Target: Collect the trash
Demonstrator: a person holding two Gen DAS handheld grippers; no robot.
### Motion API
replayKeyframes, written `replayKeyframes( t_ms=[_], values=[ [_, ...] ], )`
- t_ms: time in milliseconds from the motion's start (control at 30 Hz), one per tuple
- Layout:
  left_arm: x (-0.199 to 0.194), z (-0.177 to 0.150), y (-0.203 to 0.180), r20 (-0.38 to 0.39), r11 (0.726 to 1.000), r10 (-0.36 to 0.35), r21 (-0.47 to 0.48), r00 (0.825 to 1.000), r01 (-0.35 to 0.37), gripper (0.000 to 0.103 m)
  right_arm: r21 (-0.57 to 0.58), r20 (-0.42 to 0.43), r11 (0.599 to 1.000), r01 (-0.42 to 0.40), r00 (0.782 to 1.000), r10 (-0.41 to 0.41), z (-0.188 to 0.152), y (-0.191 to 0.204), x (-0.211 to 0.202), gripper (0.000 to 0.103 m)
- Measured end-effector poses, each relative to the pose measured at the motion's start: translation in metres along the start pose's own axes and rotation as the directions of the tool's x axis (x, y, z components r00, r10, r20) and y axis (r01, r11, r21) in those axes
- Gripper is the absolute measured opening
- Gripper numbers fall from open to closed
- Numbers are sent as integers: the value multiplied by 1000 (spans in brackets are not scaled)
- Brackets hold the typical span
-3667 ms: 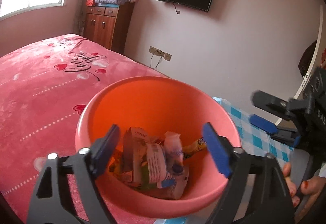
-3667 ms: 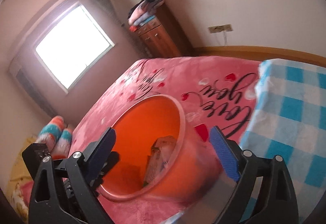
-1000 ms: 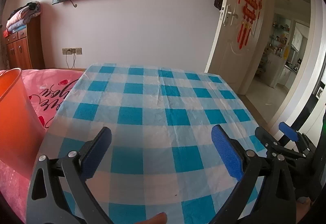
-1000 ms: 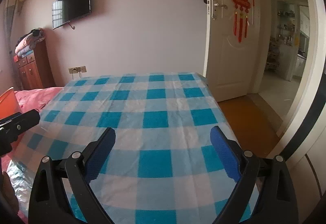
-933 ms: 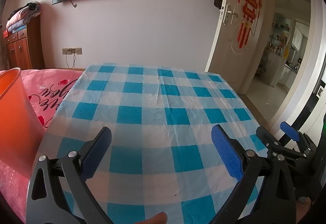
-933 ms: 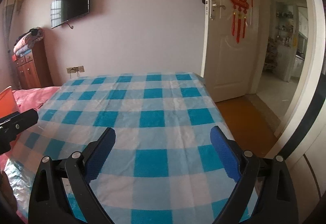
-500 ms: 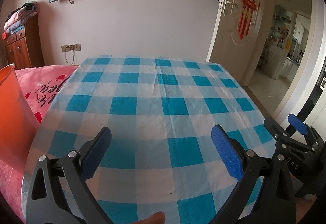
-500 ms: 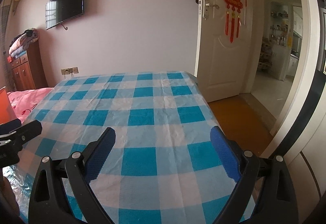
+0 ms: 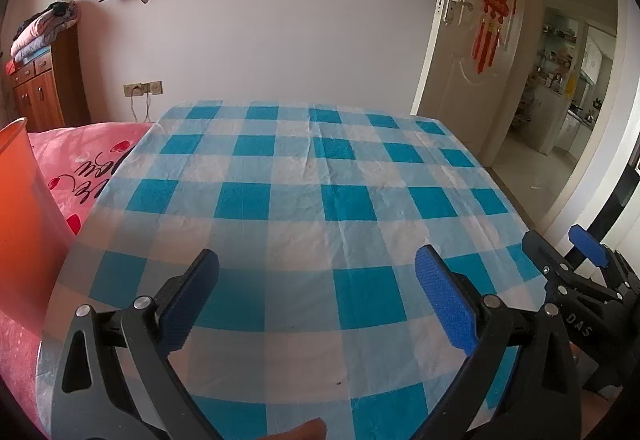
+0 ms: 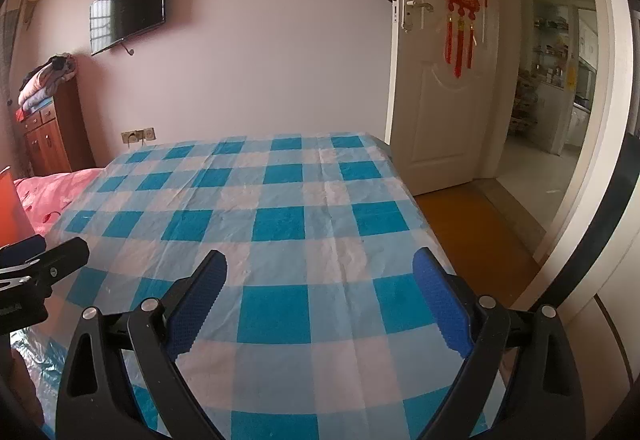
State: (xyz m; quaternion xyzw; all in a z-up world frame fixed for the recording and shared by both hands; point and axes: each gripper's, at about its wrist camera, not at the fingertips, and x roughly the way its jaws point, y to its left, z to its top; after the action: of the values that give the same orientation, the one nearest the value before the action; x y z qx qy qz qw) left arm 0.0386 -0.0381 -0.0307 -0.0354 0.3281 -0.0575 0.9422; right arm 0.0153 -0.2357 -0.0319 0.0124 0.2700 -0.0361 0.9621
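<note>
Both grippers hover over the near edge of the tabletop (image 9: 304,200), which is covered in a blue-and-white checked cloth: the left gripper (image 9: 316,292) and the right gripper (image 10: 320,292) each have their jaws spread wide with nothing between the blue pads. The orange bin (image 9: 24,216) stands off the tabletop's left edge on the pink bed (image 9: 84,156), just beside the cloth; what it holds cannot be seen from here. In the left wrist view the right gripper shows at the tabletop's near right corner, and a fingertip (image 9: 304,431) shows at the bottom edge.
</note>
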Motion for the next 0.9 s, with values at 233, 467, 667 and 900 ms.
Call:
replayKeyframes(
  t_ms=[233,467,667,900],
  values=[
    [9,-2,2,-16,1000,9,-7,1000,-9,99,0,-14,1000,-9,1000,9,-2,3,6,93],
    [21,-4,2,-30,1000,15,-8,999,-15,99,5,-39,1000,-20,999,21,-3,5,16,93],
    [39,-5,0,-73,1000,26,-6,997,-26,99,10,-86,1000,-25,996,26,-1,6,33,93],
    [67,-4,-2,-139,999,40,-6,990,-41,99,23,-178,1000,-17,984,20,3,6,67,93]
  ],
)
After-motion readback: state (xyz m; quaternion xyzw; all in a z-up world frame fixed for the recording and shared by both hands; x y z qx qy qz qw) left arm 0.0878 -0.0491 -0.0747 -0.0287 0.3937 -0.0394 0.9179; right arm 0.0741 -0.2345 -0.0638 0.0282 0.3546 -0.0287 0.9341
